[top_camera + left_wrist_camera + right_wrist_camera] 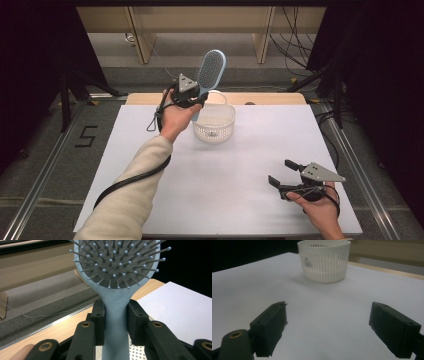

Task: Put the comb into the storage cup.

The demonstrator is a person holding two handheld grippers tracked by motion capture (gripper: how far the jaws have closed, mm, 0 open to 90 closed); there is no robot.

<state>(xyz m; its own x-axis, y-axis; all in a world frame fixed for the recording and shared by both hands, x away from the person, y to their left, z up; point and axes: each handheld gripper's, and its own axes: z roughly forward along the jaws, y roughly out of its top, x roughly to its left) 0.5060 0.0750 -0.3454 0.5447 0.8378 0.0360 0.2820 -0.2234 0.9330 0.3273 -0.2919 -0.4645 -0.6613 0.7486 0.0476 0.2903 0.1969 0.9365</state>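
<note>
At upper centre of the high view, the left gripper (196,96) clamps a blue brush (210,71) by its handle — head up, tilted right, raised just above the white basket (215,122) at the table's (230,180) far middle. At lower right, the right gripper (283,176) hovers with jaws wide — empty.

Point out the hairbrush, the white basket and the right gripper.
hairbrush (117,312): left gripper view, on its blue handle between the closed jaws.
white basket (324,267): right gripper view, on its slotted side wall.
right gripper (284,173): high view, midway between its open fingertips.
</note>
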